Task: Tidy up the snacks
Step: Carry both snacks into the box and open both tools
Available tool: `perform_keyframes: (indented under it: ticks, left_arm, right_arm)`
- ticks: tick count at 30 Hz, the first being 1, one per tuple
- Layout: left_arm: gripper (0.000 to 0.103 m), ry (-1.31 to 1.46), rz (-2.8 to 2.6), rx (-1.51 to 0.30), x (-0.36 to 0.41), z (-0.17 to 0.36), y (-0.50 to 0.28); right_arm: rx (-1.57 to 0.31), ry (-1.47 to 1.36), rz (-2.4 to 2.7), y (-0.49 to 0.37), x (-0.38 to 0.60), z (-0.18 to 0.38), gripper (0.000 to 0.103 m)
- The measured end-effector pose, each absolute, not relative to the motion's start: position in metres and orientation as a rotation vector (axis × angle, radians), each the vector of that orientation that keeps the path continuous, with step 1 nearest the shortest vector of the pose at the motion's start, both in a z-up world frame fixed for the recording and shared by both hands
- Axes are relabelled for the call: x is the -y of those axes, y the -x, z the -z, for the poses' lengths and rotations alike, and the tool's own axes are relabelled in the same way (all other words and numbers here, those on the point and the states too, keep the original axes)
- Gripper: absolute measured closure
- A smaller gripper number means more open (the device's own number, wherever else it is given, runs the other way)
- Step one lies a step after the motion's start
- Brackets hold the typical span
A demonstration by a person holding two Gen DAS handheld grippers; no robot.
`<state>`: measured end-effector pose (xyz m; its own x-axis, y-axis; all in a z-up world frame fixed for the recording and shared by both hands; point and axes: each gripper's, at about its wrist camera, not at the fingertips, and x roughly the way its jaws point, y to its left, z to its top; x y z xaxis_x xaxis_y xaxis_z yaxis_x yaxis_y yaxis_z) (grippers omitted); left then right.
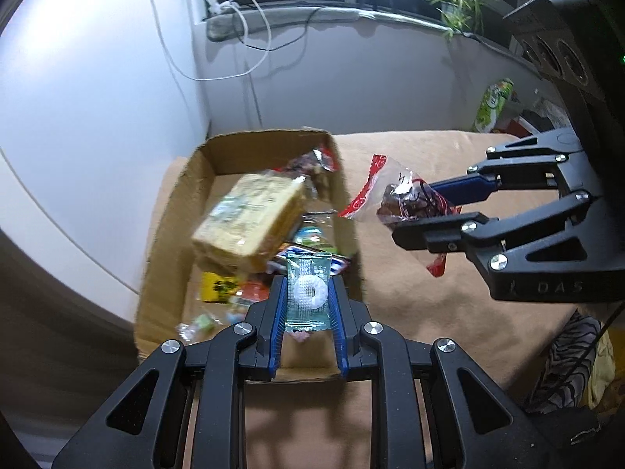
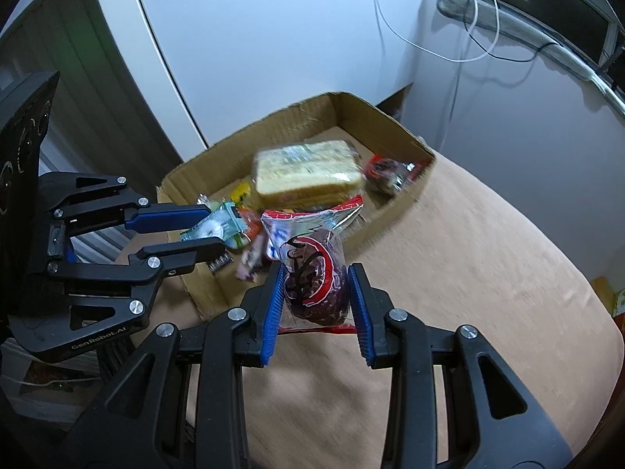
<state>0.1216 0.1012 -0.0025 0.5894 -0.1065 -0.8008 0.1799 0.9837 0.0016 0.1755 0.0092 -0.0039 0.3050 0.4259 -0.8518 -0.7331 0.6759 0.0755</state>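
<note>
The cardboard box [image 1: 187, 211] sits open on the table [image 1: 449, 312], which is covered with a tan cloth, and serves as the landmark here. The left tongs [image 1: 308, 293] hang over the box's near wall, clamped narrow on a pale green wrapped ring candy [image 1: 308, 291], whose white ring shows through the packet between the blue pads [image 1: 278, 312]. The right tongs [image 2: 317, 297] hang just outside the box's long side wall, above the cloth, gripping a clear packet with a red print and a dark snack inside [image 2: 314, 277]; the packet stands upright between the pads, its crimped red top toward the box. Inside the box, a wrapped sandwich of pale bread [image 1: 250, 215] lies across the middle on top of other snacks. A red and dark packet [image 2: 386, 170] lies in the far corner of the box, and small mixed sweets [image 1: 226, 293] lie at its near end. Beyond the box, on the far edge of the table, a green and white bag [image 1: 493, 103] stands upright.
</note>
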Motion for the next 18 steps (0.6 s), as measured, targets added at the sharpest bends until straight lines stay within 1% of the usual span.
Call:
perform_keyframes:
  ticks: [18]
  left_arm:
    - [0.083, -0.048, 0.115, -0.911, -0.143, 0.006, -0.137]
  right_arm:
    - [-1.007, 0.398, -0.796, -0.199, -0.057, 0.017, 0.069]
